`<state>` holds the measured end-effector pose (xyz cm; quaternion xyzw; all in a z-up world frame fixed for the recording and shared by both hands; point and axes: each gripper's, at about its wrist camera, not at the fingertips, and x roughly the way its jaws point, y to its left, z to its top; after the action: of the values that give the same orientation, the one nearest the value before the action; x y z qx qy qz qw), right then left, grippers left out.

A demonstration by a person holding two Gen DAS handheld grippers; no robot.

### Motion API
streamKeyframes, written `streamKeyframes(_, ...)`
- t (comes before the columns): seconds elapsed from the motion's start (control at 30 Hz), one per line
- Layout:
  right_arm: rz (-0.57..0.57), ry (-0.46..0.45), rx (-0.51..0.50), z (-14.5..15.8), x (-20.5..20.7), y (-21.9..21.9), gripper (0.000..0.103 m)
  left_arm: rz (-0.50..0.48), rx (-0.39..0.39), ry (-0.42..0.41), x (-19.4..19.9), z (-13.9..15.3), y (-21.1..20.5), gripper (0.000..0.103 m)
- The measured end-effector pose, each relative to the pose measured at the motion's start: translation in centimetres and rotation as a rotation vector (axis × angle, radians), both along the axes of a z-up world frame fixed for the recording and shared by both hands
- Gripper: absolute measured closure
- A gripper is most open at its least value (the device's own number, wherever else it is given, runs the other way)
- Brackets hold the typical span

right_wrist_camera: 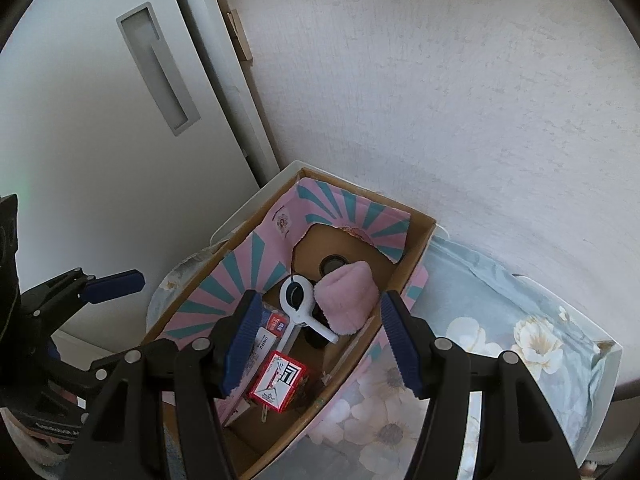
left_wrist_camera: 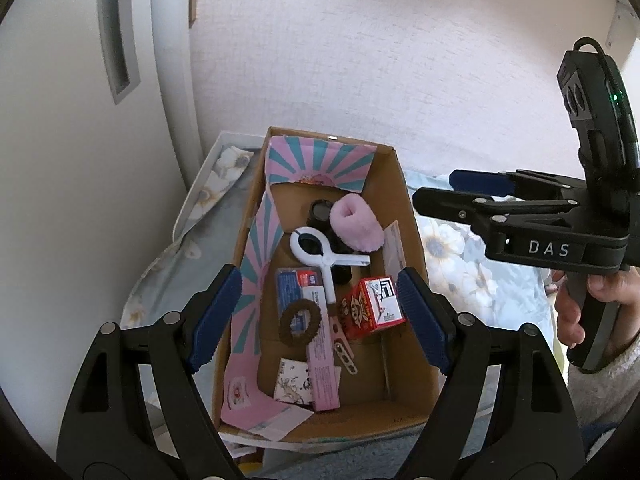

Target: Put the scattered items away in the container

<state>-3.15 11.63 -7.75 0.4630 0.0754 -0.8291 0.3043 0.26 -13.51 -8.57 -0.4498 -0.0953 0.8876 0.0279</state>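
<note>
The brown cardboard box [left_wrist_camera: 404, 208] with pink and teal stripes on its inside walls sits on a bed sheet with big white flowers [left_wrist_camera: 452, 256], close to a white textured wall [left_wrist_camera: 380, 60] and a white door with a sunken grey handle [left_wrist_camera: 116, 40]; the box is open at the top and many small things lie in it. A fluffy pink scrunchie [left_wrist_camera: 356, 224] rests near the far end, touching a dark round jar [left_wrist_camera: 320, 212]; a big white plastic clip [left_wrist_camera: 320, 256] lies just beside them; a small red and white carton [left_wrist_camera: 372, 308] sits near the right wall; a brown spiral hair ring [left_wrist_camera: 300, 322] lies on a long pink and blue flat packet [left_wrist_camera: 316, 344]; a pale pink hair clip [left_wrist_camera: 344, 348] and a small white card with drawings [left_wrist_camera: 294, 384] lie near the front.

The left gripper [left_wrist_camera: 320, 320] hangs over the box with its blue pads wide apart and nothing between them; the right gripper [right_wrist_camera: 320, 340] hangs over the box too, its blue pads wide apart and holding nothing; a bare hand [left_wrist_camera: 580, 304] holds its handle.
</note>
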Motion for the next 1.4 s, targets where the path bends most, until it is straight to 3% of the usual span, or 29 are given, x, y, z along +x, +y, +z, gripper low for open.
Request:
streamKeyframes(0.3,-0.102,0.025,0.07,2.2,1.4,1.7,0.045,0.004,-0.014,-0.005,0.5,0.7,0.0,0.024)
streamKeyframes(0.43,-0.214,0.029,0.083,3.6,2.0,3.5,0.045,0.001,-0.021,-0.006,0.3,1.6,0.3,0.024)
streamKeyframes(0.5,-0.271,0.03,0.088,4.4,2.3,4.7,0.045,-0.006,-0.025,-0.005,-0.1,2.5,0.6,0.02)
streamKeyframes(0.57,-0.352,0.03,0.106,5.4,2.6,6.1,0.043,-0.008,-0.03,-0.002,-0.7,3.5,1.2,0.01)
streamKeyframes(0.63,-0.429,0.037,0.125,6.3,3.1,7.6,0.032,-0.01,-0.029,0.007,-1.2,4.4,1.7,0.007)
streamKeyframes(0.7,-0.496,0.052,0.155,7.0,3.5,8.8,0.028,-0.017,-0.03,0.009,-1.8,5.3,2.4,0.006)
streamKeyframes(0.87,-0.634,0.067,0.187,8.5,5.2,12.1,0.026,-0.042,-0.039,-0.031,-2.8,5.9,4.5,0.001)
streamKeyframes(1.07,-0.721,0.049,0.186,7.8,7.7,14.4,0.026,-0.105,-0.114,-0.107,-2.9,3.8,7.1,0.001)
streamKeyframes(1.4,-0.745,-0.015,0.185,6.1,9.3,15.4,0.026,-0.145,-0.149,-0.138,-2.4,2.6,8.3,0.001)
